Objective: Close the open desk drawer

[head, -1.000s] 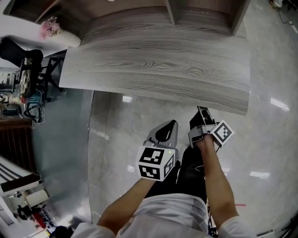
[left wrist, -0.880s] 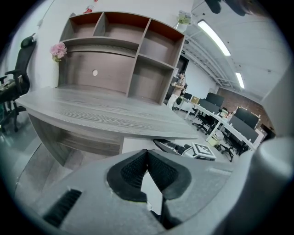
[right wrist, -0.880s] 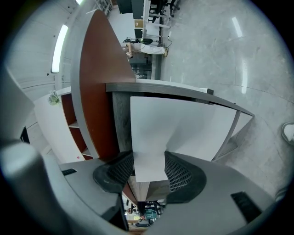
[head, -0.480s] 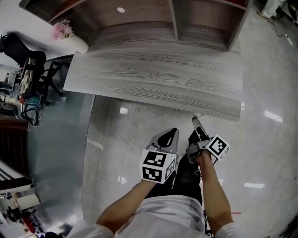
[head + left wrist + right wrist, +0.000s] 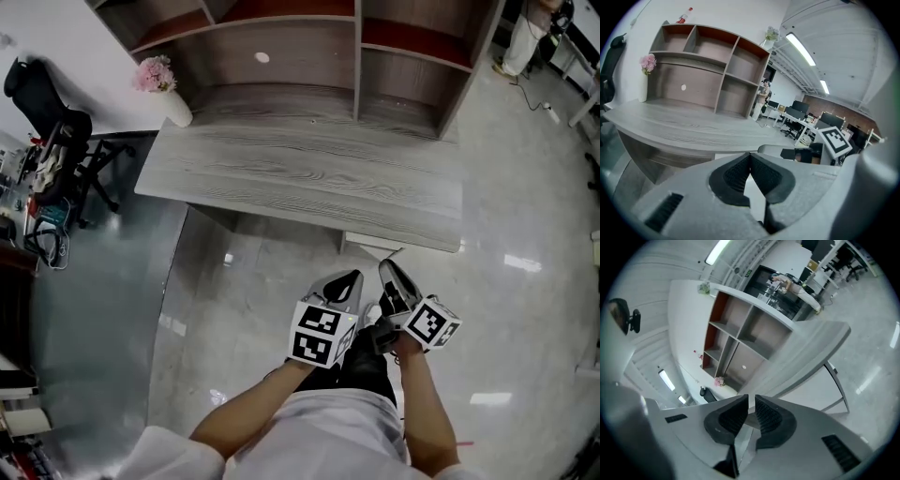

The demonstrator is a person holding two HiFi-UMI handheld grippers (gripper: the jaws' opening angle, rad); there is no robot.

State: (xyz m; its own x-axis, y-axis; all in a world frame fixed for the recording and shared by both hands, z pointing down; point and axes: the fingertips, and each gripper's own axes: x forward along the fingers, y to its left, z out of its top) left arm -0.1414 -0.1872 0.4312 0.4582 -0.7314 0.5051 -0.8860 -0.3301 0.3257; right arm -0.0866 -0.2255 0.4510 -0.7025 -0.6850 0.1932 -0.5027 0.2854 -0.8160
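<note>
The grey wood-grain desk [image 5: 309,178] lies across the upper head view. A white panel [image 5: 373,246] shows under its front edge at the right; I cannot tell whether it is a drawer front. My left gripper [image 5: 349,278] hangs over the floor just short of the desk, its pads [image 5: 740,171] touching at the tips with nothing in them. My right gripper [image 5: 386,267] is beside it, apart from the desk. Its jaws are closing to a narrow slit [image 5: 751,401] with nothing between them. In the left gripper view the same white panel [image 5: 729,155] sits below the desktop.
A brown shelf unit [image 5: 356,56] stands on the back of the desk. A white vase of pink flowers [image 5: 161,80] sits at its left end. A black office chair [image 5: 56,131] is at the far left. Glossy floor [image 5: 253,291] spreads before the desk.
Both grippers have risen, the right one more, and it has rolled and narrowed its jaws. The view has pulled back, so the desk looks smaller and the shelves show.
</note>
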